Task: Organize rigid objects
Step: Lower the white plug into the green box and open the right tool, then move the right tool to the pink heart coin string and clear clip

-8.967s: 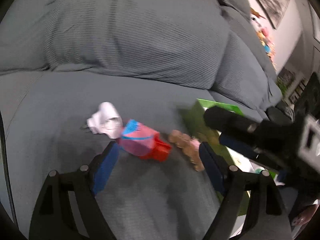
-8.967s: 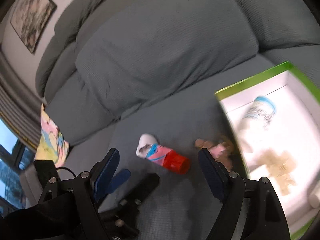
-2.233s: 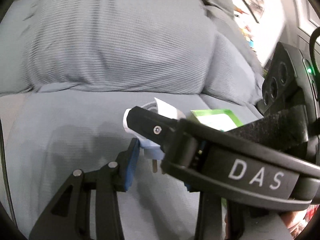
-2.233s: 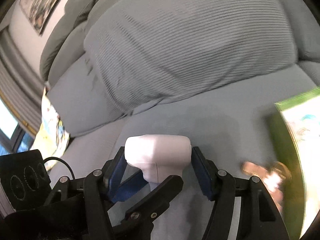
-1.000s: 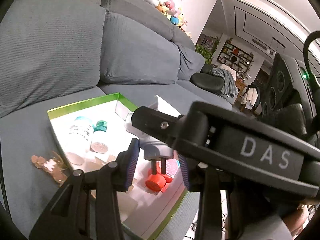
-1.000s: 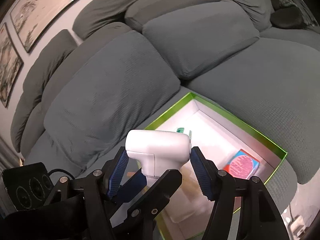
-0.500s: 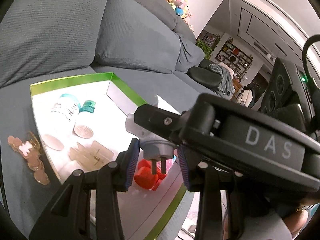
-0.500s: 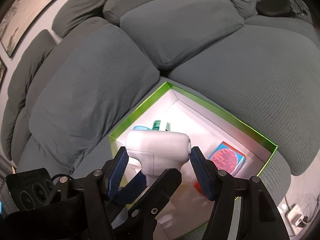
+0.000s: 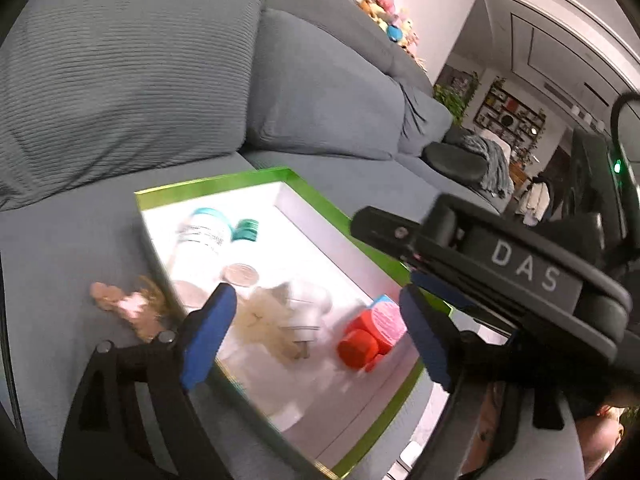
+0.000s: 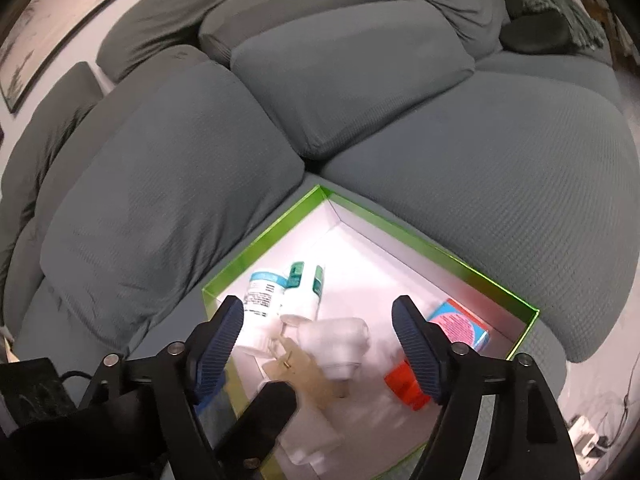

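Observation:
A white plug adapter (image 9: 306,308) (image 10: 340,338) lies blurred inside the green-rimmed white box (image 9: 212,182) (image 10: 432,242), on pale wooden pieces (image 9: 260,320). My left gripper (image 9: 316,336) hovers over it, jaws opening, and its blue pads are clear of the adapter. My right gripper (image 10: 318,346) is above the same spot, jaws also opening, with nothing pressed between them. Also in the box are two white bottles with teal caps (image 10: 266,296) and a pink-and-blue carton with a red cap (image 9: 372,332) (image 10: 460,328).
The box sits on a grey sofa seat (image 10: 480,152), close to its front edge, with back cushions (image 9: 120,60) behind. A small brown and pink toy (image 9: 128,304) lies on the seat left of the box. A power strip (image 10: 584,432) is on the floor.
Both grippers were shut on the white adapter, holding it above the box. Now both pairs of jaws stand wide apart and the adapter has dropped into the box.

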Available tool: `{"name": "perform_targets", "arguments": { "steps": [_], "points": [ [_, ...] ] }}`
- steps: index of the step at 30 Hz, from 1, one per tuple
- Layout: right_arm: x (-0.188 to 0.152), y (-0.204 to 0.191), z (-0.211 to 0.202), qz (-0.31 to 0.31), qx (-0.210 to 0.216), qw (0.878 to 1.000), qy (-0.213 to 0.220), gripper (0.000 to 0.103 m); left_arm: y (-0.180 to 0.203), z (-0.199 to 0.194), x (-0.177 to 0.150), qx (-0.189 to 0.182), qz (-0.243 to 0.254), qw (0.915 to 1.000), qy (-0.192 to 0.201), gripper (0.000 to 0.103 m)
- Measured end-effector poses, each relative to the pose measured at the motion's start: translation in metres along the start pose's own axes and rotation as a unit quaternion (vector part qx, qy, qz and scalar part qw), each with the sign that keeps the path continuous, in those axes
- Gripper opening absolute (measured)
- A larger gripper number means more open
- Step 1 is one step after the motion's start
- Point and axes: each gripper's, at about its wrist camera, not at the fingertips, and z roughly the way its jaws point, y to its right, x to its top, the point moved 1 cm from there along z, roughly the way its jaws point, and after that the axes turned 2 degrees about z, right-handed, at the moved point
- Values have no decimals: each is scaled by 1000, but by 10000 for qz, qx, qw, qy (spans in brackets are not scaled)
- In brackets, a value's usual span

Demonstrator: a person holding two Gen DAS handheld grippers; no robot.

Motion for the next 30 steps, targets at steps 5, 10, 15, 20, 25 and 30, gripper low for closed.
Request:
{"name": "perform_targets", "arguments": {
  "steps": [5, 10, 15, 20, 25, 30],
  "points": [
    [-2, -11, 1, -221, -134, 9997, -43, 84, -14, -14, 0, 746, 78, 9972, -26, 85],
    [-3, -19, 4, -322, -324, 9990, -27, 84, -35, -19, -5, 1349, 160, 9907, -121, 86],
    [-4, -22, 6, -302, -269, 9992, -44, 84, -63, -13, -15, 1549, -160, 9868, -453, 86],
    [-7, -28, 11, -336, -246, 9991, -117, 84, -82, 4, -25, 1288, -564, 9874, -730, 86],
    [-11, -32, 15, -420, -210, 9987, -199, 84, -96, 13, -25, 850, -1199, 9865, -716, 89],
    [-12, -31, 15, -442, -339, 9982, -204, 84, -106, 19, -27, 678, -1538, 9828, -760, 96]
  ]
}}
